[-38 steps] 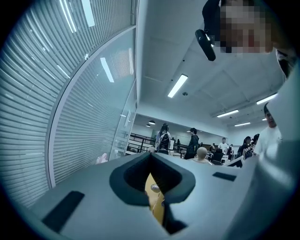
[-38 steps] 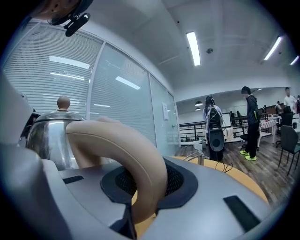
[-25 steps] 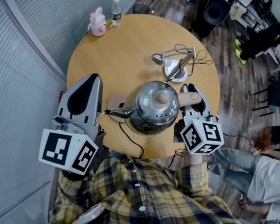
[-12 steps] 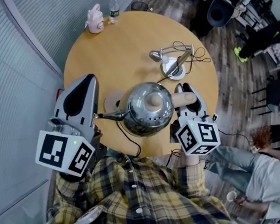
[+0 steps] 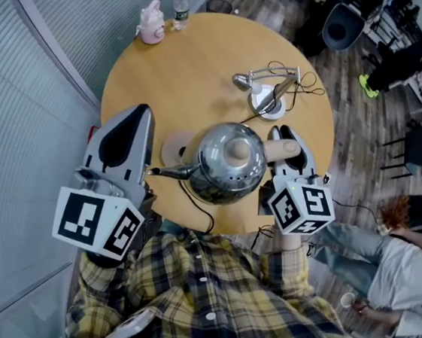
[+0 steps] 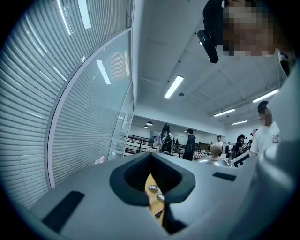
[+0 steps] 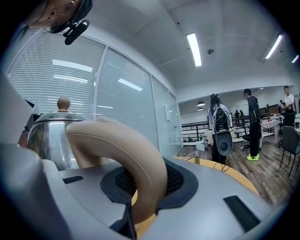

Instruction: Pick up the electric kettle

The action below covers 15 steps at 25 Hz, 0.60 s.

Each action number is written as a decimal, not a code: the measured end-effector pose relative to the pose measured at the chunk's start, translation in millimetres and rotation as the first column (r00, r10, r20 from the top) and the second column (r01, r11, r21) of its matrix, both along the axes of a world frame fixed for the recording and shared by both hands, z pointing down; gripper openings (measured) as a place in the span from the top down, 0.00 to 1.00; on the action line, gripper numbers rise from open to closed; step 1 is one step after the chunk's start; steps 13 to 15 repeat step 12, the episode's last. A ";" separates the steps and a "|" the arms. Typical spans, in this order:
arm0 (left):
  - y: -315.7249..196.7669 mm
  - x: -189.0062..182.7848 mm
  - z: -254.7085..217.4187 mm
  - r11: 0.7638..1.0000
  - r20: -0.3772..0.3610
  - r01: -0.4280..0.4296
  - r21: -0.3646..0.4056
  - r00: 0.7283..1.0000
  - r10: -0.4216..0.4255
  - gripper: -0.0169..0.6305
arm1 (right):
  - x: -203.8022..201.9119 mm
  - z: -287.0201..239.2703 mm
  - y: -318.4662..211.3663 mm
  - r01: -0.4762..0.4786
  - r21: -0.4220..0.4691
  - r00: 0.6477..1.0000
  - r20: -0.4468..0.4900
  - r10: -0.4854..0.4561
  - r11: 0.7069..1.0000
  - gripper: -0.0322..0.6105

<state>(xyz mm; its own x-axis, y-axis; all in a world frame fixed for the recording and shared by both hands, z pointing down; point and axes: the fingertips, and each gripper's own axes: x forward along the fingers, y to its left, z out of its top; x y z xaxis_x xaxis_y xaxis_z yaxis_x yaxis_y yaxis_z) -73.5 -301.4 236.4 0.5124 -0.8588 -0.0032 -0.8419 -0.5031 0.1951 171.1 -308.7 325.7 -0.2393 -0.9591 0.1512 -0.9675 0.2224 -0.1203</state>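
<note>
— Right hand-held gripper (image 5: 283, 139): what does it hold?

— Mine is pinching the curved tan plastic handle (image 7: 126, 154) of the round polished-steel electric kettle (image 5: 225, 163). The kettle is over the near edge of the round wooden bench (image 5: 184, 69), between my two hands. I cannot tell whether its bottom is clear of the surface.

— And the left hand-held gripper (image 5: 134, 128)?

— Pressed together with nothing in it, held level near the kettle's slim spout (image 5: 172, 173).

— How should the lift go?

— I judge it best to pinch firmly and raise it straight up, slowly, so the heavy body doesn't swing from its one-sided handle. A dark cable (image 5: 197, 208) trails by the underside and could snag.
</note>
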 end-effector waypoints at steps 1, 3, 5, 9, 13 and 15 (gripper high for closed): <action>-1.7 1.2 -1.3 1.000 0.005 -0.005 0.001 1.000 0.005 0.97 | 0.4 -0.8 -1.3 0.001 0.000 1.000 0.000 -0.001 1.000 0.81; -3.7 2.8 -2.6 1.000 0.010 -0.010 0.007 1.000 0.010 0.97 | 0.9 -1.5 -2.8 0.001 0.001 1.000 0.003 -0.001 1.000 0.81; -4.6 2.2 -3.8 1.000 0.007 -0.005 0.016 1.000 0.005 0.97 | 1.0 -2.1 -2.9 0.000 0.002 1.000 0.006 0.000 1.000 0.81; -9.0 -1.2 -4.4 0.999 -0.004 0.007 0.037 1.000 -0.007 0.97 | 3.2 -2.6 -3.0 -0.007 0.014 1.000 0.006 0.007 1.000 0.81; -15.2 -3.2 -3.8 0.999 -0.020 0.008 0.052 1.000 -0.007 0.97 | 7.9 -2.9 -4.8 -0.019 0.028 1.000 0.006 0.019 0.999 0.81; -15.2 -3.2 -3.8 0.999 -0.020 0.008 0.052 1.000 -0.007 0.97 | 7.9 -2.9 -4.8 -0.019 0.028 1.000 0.006 0.019 0.999 0.81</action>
